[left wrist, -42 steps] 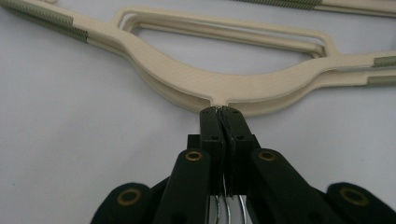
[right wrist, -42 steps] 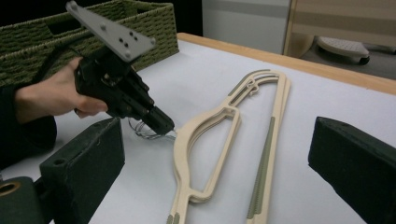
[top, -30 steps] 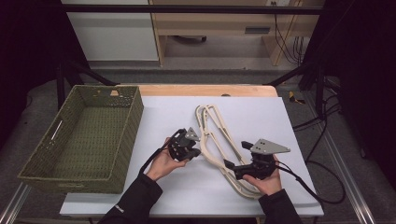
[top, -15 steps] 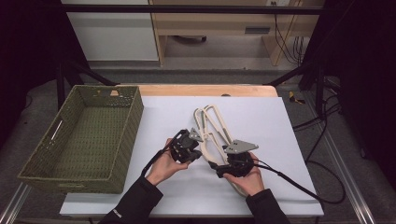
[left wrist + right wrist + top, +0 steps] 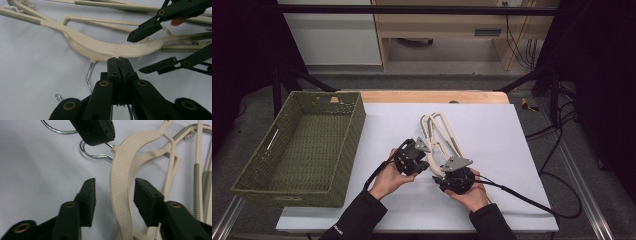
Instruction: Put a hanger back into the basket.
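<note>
Right hand-held gripper [image 5: 113,195] moved in, now straddling hanger [image 5: 122,195]

The person wore black sleeves [image 5: 360,217], one bearing small white lettering near the cuff. Each hand carried a black gripper: the left gripper [image 5: 119,67] had matte jaws with brass-coloured pivot rivets, and the right gripper [image 5: 113,192] had ribbed black pads. A grey three-cornered plate [image 5: 456,163] topped the right one, which trailed a black cable [image 5: 522,197].
</note>
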### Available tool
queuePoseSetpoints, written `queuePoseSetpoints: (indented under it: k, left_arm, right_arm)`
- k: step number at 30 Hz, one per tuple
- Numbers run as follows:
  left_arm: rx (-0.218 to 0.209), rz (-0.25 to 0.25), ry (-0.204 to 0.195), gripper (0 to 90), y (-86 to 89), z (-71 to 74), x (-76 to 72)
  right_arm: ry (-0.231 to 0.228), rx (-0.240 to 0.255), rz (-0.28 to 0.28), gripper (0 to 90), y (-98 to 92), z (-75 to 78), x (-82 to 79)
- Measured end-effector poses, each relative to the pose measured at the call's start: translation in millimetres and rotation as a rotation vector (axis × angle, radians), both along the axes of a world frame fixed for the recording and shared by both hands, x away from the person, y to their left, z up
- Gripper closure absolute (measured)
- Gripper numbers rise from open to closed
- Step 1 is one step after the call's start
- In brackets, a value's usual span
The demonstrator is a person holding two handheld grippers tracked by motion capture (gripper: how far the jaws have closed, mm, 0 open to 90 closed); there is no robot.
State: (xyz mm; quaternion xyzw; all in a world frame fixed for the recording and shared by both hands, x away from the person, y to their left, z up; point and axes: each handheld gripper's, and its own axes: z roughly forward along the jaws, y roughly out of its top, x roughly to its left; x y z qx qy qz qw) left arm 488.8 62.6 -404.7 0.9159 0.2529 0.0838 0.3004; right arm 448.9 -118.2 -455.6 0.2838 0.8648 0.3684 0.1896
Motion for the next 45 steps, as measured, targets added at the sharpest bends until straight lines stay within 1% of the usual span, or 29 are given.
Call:
queuePoseSetpoints:
  k: [2, 3, 4, 5, 6, 8, 9, 10, 11, 12, 13, 14, 15, 16, 17, 18, 19, 20, 23, 25, 30, 33, 36, 37, 39, 41, 43, 44, 45]
  left_arm:
    - [-0.003, -0.001, 0.000, 88.3, 0.6, 0.5, -0.4]
    - [-0.005, -0.001, 0.006, 88.3, 0.8, 0.7, -0.8]
    - [-0.008, -0.001, 0.008, 88.2, 0.7, 0.7, -1.4]
    - [0.011, -0.014, -0.003, 88.1, 2.1, 1.6, -0.6]
    - [0.015, -0.017, -0.002, 88.1, 2.6, 2.3, -0.8]
    - [0.003, -0.019, -0.005, 87.6, 3.4, 3.7, -1.8]
    - [-0.062, -0.018, -0.013, 84.8, 6.1, 7.3, -3.1]
    - [-0.062, -0.018, -0.013, 80.4, 6.1, 7.3, -3.1]
    - [-0.112, -0.016, -0.008, 77.1, 8.1, 11.0, -4.3]
    - [-0.141, -0.020, -0.019, 74.2, 11.0, 15.9, -5.9]
    - [-0.170, -0.017, -0.038, 69.8, 13.3, 20.7, -8.6]
    - [-0.177, -0.011, -0.065, 69.8, 16.5, 26.2, -10.9]
    - [-0.186, 0.000, -0.090, 62.1, 20.0, 31.7, -13.6]
    - [-0.211, 0.013, -0.115, 58.0, 23.7, 36.7, -16.4]
    - [-0.264, 0.029, -0.141, 53.3, 33.3, 46.6, -21.3]
    - [-0.264, 0.029, -0.141, 49.1, 33.3, 46.6, -21.3]
    - [-0.299, 0.043, -0.179, 44.5, 44.4, 56.0, -26.4]
    - [-0.299, 0.043, -0.179, 40.4, 44.4, 56.0, -26.4]
    - [-0.333, 0.051, -0.226, 29.7, 61.9, 65.4, -34.5]
    - [-0.354, 0.061, -0.238, 27.4, 73.8, 69.0, -39.7]
    - [-0.377, 0.100, -0.291, 17.0, 98.5, 69.8, -51.8]
    - [-0.396, 0.107, -0.285, 13.3, 108.0, 66.1, -57.5]
    - [-0.392, 0.113, -0.286, 12.5, 112.6, 59.9, -61.9]
    - [-0.393, 0.110, -0.281, 11.8, 113.6, 57.6, -62.8]
    - [-0.395, 0.112, -0.276, 11.6, 114.9, 52.9, -64.4]
    - [-0.398, 0.116, -0.271, 11.3, 115.9, 48.4, -65.2]
    - [-0.390, 0.118, -0.263, 11.3, 116.4, 43.5, -64.8]
    - [-0.385, 0.124, -0.257, 11.3, 116.2, 41.2, -64.7]
    - [-0.377, 0.127, -0.254, 11.0, 115.8, 39.5, -64.3]
  right_arm:
    - [-0.009, -0.017, 0.002, 64.9, 1.7, -1.5, -0.1]
    - [-0.009, -0.014, -0.004, 70.9, 1.8, -1.8, -0.3]
    - [-0.012, -0.015, 0.000, 73.6, 0.8, -1.5, 0.2]
    - [-0.006, -0.012, 0.004, 74.0, 0.2, -0.9, 0.2]
    - [-0.006, -0.012, 0.004, 74.0, 0.2, -0.9, 0.2]
    - [-0.017, -0.011, 0.009, 74.4, 0.8, -0.9, -0.2]
    - [-0.017, -0.014, 0.009, 74.9, 0.3, 0.1, -0.9]
    - [-0.017, -0.014, 0.009, 74.9, 0.3, 0.1, -0.9]
    - [-0.020, -0.021, 0.012, 75.0, 0.3, 0.0, -1.3]
    - [-0.021, -0.023, 0.011, 75.0, 0.5, -0.1, -1.9]
    - [-0.025, -0.026, 0.009, 75.2, 0.4, 0.0, -1.9]
    - [-0.025, -0.026, 0.009, 75.2, 0.4, 0.0, -1.9]
    - [-0.029, -0.028, 0.017, 75.3, -0.8, 1.3, -1.7]
    - [-0.033, -0.031, 0.014, 75.4, -1.6, 2.7, -2.1]
    - [-0.033, -0.025, 0.006, 75.6, -2.0, 4.0, -2.6]
    - [-0.033, -0.025, 0.006, 75.6, -2.0, 4.0, -2.6]
    - [-0.045, -0.028, 0.009, 76.0, -4.7, 7.5, -3.1]
    - [-0.045, -0.028, 0.009, 76.0, -4.7, 7.5, -3.1]
    - [-0.065, -0.031, 0.000, 77.0, -9.9, 15.6, -4.8]
    - [-0.070, -0.036, -0.002, 77.2, -11.5, 17.7, -5.4]
    - [-0.095, -0.037, -0.016, 78.5, -19.0, 24.8, -5.7]
    - [-0.118, -0.044, -0.037, 79.7, -26.5, 29.4, -5.7]
    - [-0.136, -0.054, -0.054, 80.6, -31.7, 32.8, -6.2]
    - [-0.149, -0.042, -0.078, 81.7, -38.3, 36.5, -6.5]
    - [-0.156, -0.039, -0.084, 82.3, -42.4, 38.6, -6.3]
    - [-0.173, -0.032, -0.110, 83.8, -49.5, 42.4, -6.5]
    - [-0.205, -0.038, -0.144, 86.1, -60.0, 47.0, -6.3]
    - [-0.205, -0.038, -0.144, 86.1, -60.0, 47.0, -6.3]
    - [-0.208, -0.023, -0.158, 86.4, -67.0, 49.8, -6.3]
